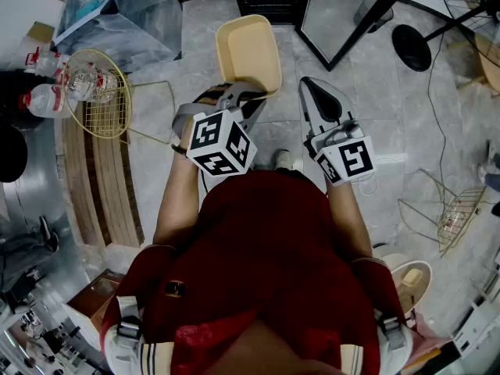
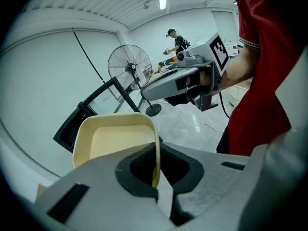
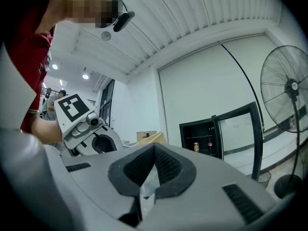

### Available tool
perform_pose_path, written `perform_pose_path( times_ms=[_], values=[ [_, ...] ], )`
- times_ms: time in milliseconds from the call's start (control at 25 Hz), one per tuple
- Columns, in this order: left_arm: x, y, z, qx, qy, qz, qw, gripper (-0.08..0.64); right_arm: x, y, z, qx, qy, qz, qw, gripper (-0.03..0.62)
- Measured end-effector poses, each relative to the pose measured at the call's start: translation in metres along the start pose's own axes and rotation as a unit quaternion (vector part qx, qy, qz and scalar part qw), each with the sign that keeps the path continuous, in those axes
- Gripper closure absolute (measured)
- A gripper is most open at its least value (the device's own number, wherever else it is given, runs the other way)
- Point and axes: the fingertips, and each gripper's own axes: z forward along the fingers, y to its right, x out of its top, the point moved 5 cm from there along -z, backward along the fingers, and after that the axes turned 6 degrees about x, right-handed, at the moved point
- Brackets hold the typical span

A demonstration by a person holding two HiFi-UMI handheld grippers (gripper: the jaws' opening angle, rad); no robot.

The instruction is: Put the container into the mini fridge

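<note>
head overhead; gripper views face mini fridge [image 3: 202, 141]

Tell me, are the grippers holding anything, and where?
The left gripper pinches the cream container by one side wall. The right gripper holds nothing.

The rounded rectangular plastic container [image 1: 248, 53] is pale cream-yellow all over. The left gripper [image 1: 234, 94] and right gripper [image 1: 314, 86] are grey with black ribbed pads [image 2: 137, 167]. Each bears a white cube [image 1: 220, 141] patterned with black square markers. The person's shirt [image 1: 266, 248] is dark red. The tiled floor [image 1: 406, 123] is mottled grey.
</note>
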Motion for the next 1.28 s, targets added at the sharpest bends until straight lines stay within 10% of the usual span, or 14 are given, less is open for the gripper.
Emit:
perform_pose_path(
  times_ms=[1280],
  values=[
    [0.045,-0.054,0.109,-0.015,-0.03,0.023,0.9992,0.549,-0.007,0.112,-0.018,0.003,-0.002,-0.025,1.0,0.594]
  ],
)
